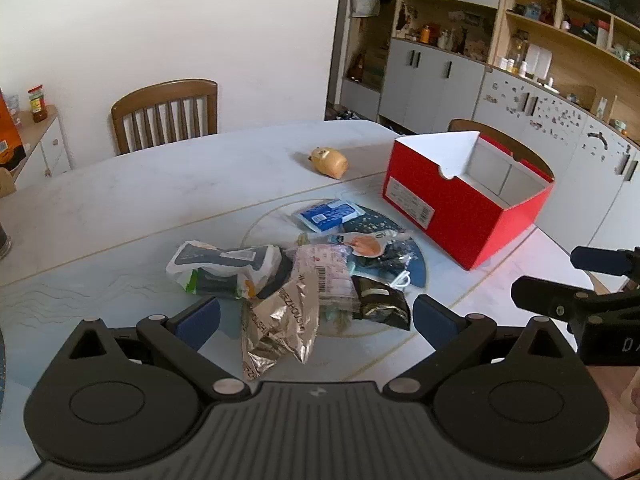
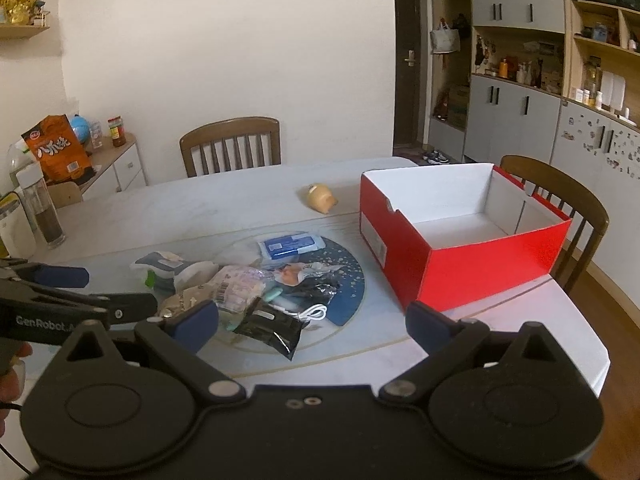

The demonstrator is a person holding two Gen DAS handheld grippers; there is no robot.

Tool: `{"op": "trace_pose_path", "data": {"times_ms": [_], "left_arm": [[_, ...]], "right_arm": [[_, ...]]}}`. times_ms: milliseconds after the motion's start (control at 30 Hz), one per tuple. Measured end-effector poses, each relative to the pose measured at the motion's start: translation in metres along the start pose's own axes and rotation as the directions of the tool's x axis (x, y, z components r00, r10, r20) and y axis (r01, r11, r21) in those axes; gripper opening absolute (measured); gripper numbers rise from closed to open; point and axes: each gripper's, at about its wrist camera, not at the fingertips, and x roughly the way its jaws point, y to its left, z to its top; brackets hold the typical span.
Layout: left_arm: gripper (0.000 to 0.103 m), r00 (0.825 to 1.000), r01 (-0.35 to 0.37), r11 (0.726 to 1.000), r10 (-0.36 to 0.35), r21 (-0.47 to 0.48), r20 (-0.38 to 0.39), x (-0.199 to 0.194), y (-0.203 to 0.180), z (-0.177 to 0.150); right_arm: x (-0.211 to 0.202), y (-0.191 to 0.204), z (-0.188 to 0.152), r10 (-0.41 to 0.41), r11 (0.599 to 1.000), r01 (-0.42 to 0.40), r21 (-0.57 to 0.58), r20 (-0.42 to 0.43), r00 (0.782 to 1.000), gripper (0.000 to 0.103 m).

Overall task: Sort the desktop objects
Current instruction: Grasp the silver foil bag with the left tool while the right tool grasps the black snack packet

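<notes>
I am looking at a loose heap of small packets lying near the middle of the pale marble-patterned desk (image 1: 120,200), over its round blue printed medallion: a crinkled silver foil wrapper (image 1: 280,324) at the near edge of the heap, a glossy black sachet (image 1: 380,300) just beside it, a white and grey soft pouch (image 1: 224,264) on the left, a flat blue and white packet (image 1: 328,214) at the far side, and a coiled white cable (image 2: 312,313) tucked among them. The open red cardboard box with a white lining (image 2: 460,248) is standing toward the desk's right edge, apart from the heap and empty as far as I can see. A small tan pig-shaped figurine (image 1: 330,162) is sitting alone toward the far edge. I am holding the left gripper (image 1: 316,316) just short of the foil wrapper, jaws spread wide and gripping nothing; the right gripper (image 2: 312,326) is hovering beside it, jaws likewise apart. I judge sorting has barely begun: the next move calls for lowering one gripper onto a single packet and pinching only that one, since they overlap.
</notes>
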Motion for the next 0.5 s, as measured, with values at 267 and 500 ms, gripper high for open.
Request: {"op": "trace_pose_path", "data": {"times_ms": [267, 500], "left_arm": [[0.103, 0.999, -0.050, 0.999, 0.049, -0.017, -0.021, 0.020, 0.009, 0.001], [0.102, 0.995, -0.088, 0.996, 0.086, -0.030, -0.051, 0.046, 0.016, -0.004]], "right_arm": [[0.028, -0.003, -0.003, 0.040, 0.999, -0.041, -0.031, -0.038, 0.999, 0.099], [0.056, -0.005, -0.008, 0.082, 0.995, -0.086, -0.059, -0.064, 0.995, 0.095]]}}
